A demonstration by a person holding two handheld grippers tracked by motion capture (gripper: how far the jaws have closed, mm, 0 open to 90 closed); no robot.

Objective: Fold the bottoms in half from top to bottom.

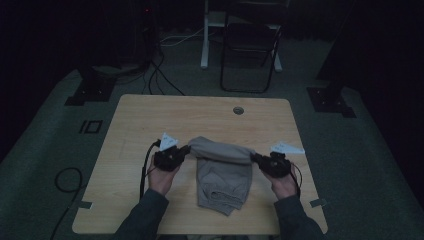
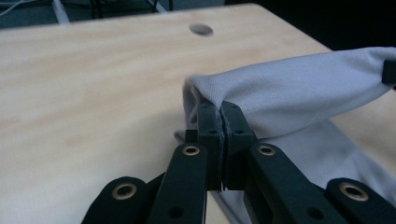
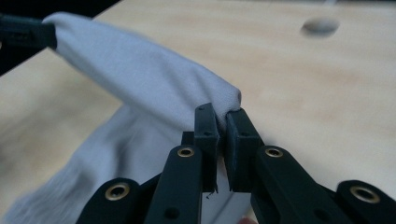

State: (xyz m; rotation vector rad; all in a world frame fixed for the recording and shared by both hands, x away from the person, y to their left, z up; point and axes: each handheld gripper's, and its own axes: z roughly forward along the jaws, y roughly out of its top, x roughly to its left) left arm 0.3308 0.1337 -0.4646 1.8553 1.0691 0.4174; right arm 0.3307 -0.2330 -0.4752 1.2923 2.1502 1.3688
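- Your left gripper (image 1: 186,150) has its jaws pressed together on the 9 o'clock end of the grey garment's (image 1: 222,170) folded top edge.
- Your right gripper (image 1: 256,157) pinches the 3 o'clock end of that same edge.
- The garment hangs between them, raised at 12 o'clock, its lower part lying on the wooden table (image 1: 145,120) toward 6 o'clock.

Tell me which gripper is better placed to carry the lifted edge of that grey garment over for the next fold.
Neither clearly; probably both together. The left gripper and right gripper are each shut on one end of the grey garment's raised edge, level with each other, while its rest lies on the wooden table.
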